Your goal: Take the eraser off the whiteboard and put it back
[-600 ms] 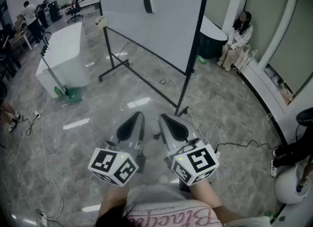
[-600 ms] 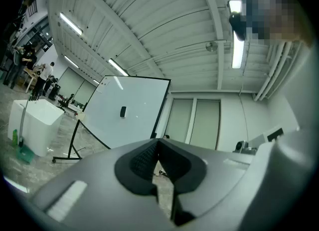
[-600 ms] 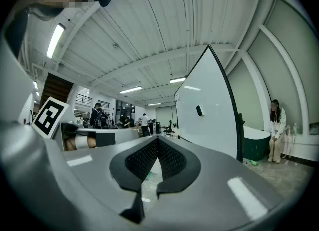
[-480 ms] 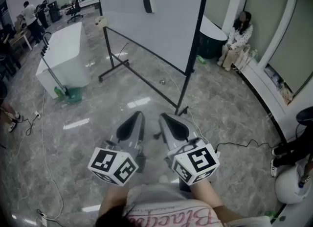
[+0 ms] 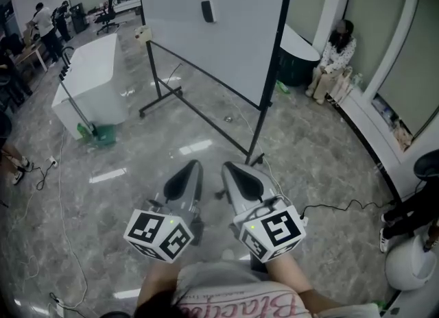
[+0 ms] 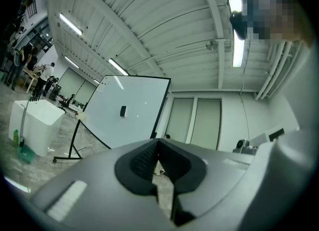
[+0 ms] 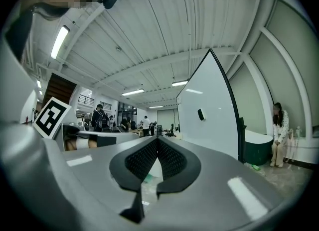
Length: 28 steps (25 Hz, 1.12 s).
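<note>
Black and rectangular, the small eraser (image 5: 207, 11) sits high on the face of the large white whiteboard (image 5: 233, 49), with bare board all round it. The board stands on a black metal frame (image 5: 206, 114) whose feet rest on the glossy grey marbled floor (image 5: 130, 186). Both gripper views show the eraser on the board, well apart from the jaws.

Nearer the person, the left gripper (image 5: 195, 165) and the right gripper (image 5: 227, 167) are held side by side, low in the head view and far short of the board. The left gripper's jaws are pressed together at the tips with nothing between them. The right gripper's jaws also meet at the tips and grip nothing.

Left of the board's frame stands a long white counter (image 5: 92, 70) with a green dustpan-like thing (image 5: 103, 133) at its foot. Right of the board, a dark green round tub (image 5: 296, 63) stands by the wall, and a seated person in pale clothes (image 5: 335, 56) is just beside it. A thin black cable (image 5: 336, 204) lies on the floor to the right of the grippers.
</note>
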### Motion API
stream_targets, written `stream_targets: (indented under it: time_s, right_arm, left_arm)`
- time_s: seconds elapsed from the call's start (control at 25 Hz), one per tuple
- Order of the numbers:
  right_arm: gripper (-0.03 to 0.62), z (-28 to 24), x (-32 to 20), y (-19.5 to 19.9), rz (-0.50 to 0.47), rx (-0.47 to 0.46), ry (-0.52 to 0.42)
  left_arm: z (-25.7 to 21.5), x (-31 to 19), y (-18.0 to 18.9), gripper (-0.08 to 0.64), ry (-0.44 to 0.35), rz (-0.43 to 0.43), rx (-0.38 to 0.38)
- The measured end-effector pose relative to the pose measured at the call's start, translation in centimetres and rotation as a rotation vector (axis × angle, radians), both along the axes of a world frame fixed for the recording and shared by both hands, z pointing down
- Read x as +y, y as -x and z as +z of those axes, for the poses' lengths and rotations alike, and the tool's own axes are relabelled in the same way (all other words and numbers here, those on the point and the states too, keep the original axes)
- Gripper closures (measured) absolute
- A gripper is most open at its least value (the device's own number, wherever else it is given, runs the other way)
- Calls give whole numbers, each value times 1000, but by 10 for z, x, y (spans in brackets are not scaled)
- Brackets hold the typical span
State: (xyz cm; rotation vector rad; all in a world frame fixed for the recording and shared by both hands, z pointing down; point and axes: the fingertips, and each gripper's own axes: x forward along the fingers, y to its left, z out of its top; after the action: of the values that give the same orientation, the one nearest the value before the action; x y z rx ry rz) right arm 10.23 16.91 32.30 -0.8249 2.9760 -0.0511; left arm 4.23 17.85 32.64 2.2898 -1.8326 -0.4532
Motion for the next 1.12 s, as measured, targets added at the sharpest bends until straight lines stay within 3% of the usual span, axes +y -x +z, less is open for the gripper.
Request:
stream_targets:
  time_s: [0.96,1.12]
  right_arm:
    - [591,5,-57,-21,-64,10,39]
    - [591,11,-73,-9,-53,15,48]
  left_arm:
    - [10,-51,-14,560,18,-91,45]
    - [4,-65,-3,560,-34,-67,43]
